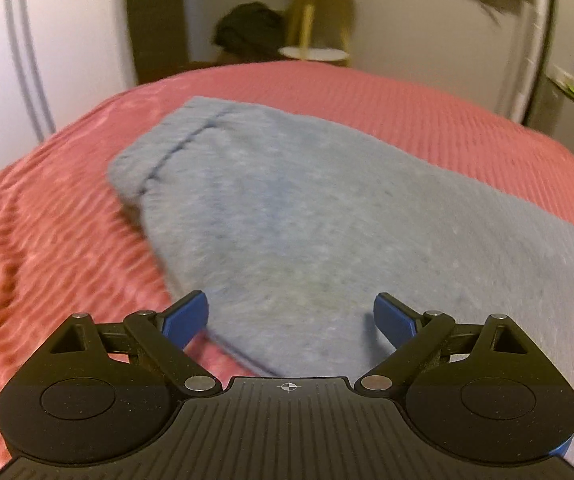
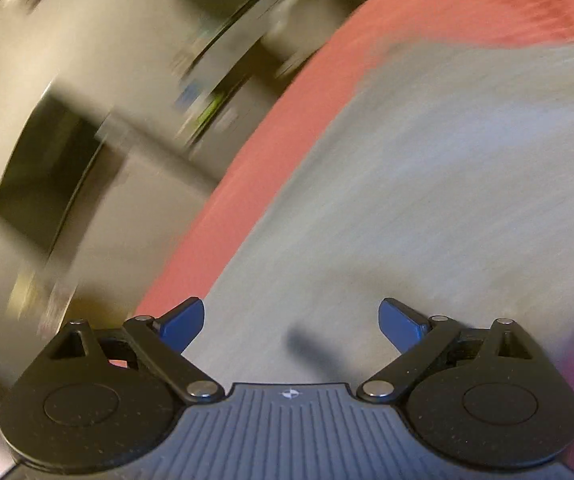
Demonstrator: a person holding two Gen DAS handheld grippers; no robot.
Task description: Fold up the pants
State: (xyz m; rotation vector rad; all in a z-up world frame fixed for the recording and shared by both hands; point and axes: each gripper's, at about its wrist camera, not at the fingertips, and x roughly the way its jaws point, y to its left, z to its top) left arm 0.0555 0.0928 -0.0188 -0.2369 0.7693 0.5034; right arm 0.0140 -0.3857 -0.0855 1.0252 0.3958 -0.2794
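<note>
On the red bedspread (image 1: 47, 240) lie the pants (image 1: 307, 208), and they are soft, fuzzy and light grey-blue. From your left camera they look like one long, flat, folded shape that starts right under your left gripper (image 1: 291, 316) and runs away across the bedspread to a rounded end. A dark blue stitched line (image 1: 183, 142) crosses the cloth near that far end. The top looks smooth, with no big bumps. Your left gripper has its two blue fingers (image 1: 189, 318) spread wide, and nothing is between them; they sit just above the near part of the pants. Your right gripper (image 2: 291, 322) is spread wide too, with nothing in it, and it is over the pants (image 2: 427, 200) as well. That picture is very blurry, so you can only see grey cloth with the red bedspread (image 2: 271, 152) beside it. Past the far edge of the bedspread stands a small round table (image 1: 313, 20).
</note>
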